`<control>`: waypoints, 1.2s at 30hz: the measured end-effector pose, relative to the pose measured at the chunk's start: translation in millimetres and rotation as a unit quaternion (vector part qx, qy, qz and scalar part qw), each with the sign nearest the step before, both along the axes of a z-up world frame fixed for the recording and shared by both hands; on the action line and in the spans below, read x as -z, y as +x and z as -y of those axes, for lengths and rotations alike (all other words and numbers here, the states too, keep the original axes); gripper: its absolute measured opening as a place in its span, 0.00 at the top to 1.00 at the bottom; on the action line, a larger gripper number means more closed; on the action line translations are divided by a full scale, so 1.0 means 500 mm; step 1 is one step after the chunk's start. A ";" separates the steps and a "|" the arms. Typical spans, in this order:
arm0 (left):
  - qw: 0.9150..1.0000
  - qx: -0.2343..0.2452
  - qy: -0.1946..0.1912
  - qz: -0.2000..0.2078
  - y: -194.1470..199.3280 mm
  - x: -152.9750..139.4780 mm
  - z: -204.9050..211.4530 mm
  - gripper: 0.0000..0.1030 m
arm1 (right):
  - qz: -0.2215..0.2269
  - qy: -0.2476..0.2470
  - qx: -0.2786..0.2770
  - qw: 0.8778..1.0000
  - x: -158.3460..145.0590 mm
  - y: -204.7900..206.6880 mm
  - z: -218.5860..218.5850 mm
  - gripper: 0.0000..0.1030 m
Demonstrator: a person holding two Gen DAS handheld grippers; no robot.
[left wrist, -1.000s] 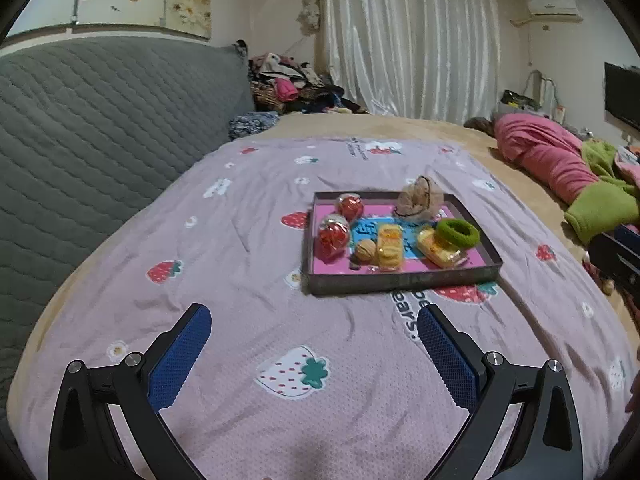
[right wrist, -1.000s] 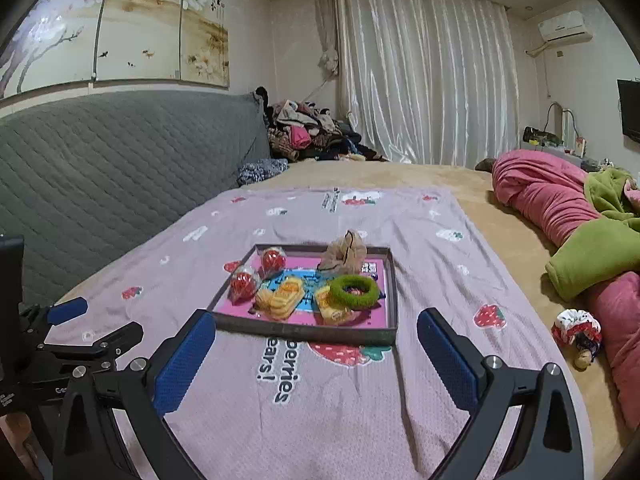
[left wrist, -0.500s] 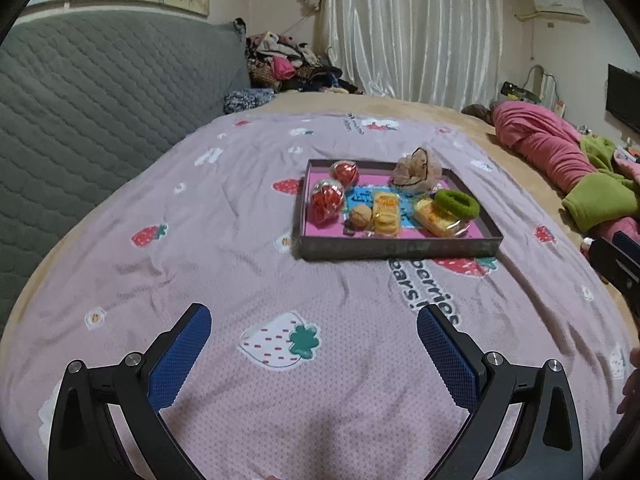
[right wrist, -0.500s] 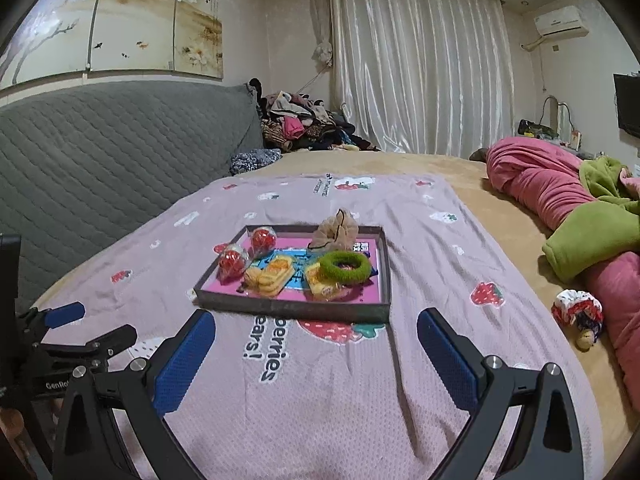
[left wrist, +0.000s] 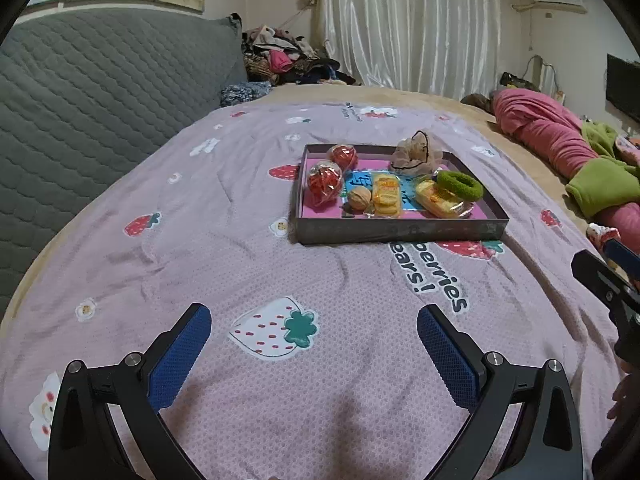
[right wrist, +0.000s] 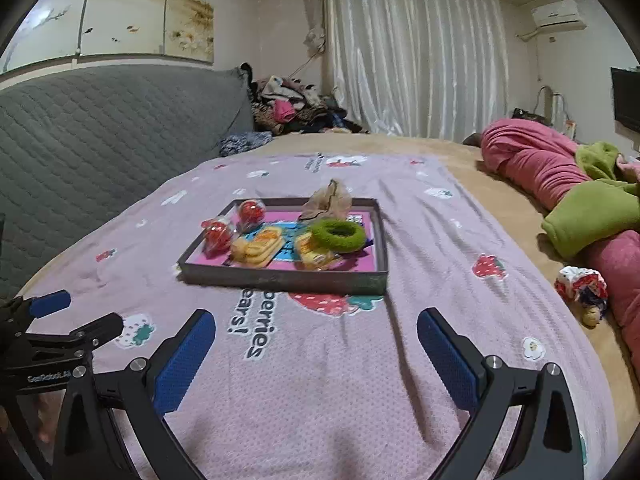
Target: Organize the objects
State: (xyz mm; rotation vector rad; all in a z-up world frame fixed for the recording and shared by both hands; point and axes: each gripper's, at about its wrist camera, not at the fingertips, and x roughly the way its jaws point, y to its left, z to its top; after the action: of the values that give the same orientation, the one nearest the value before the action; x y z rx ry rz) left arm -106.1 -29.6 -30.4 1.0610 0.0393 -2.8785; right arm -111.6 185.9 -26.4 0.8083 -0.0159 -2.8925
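A shallow dark tray with a pink floor sits mid-bed on the strawberry blanket. In it lie two red wrapped balls, a walnut, yellow snack packets, a green hair ring and a beige scrunchie. My left gripper is open and empty, over the blanket short of the tray. My right gripper is open and empty, also short of the tray.
A grey quilted headboard runs along the left. Pink and green bedding is piled at the right, with a small patterned cloth bundle beside it. A clothes heap lies at the far end.
Both grippers have moved closer to the tray and a little lower; the tray looks larger in both views. Both stay open and empty.
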 end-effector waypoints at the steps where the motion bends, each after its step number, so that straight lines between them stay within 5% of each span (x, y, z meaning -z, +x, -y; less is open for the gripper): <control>1: 1.000 0.001 0.000 -0.002 0.000 0.000 -0.001 0.00 | 0.000 -0.001 0.001 1.000 0.002 0.000 -0.001 0.01; 36: 1.000 -0.020 -0.005 0.008 -0.031 0.064 0.010 0.00 | 0.050 0.003 -0.002 0.999 0.081 -0.030 0.011 0.01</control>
State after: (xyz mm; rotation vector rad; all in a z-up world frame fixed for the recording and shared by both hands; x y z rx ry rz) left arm -121.8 -34.6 -62.4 1.0704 0.0441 -2.8314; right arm -126.7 180.7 -67.0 0.9534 -0.0150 -2.8474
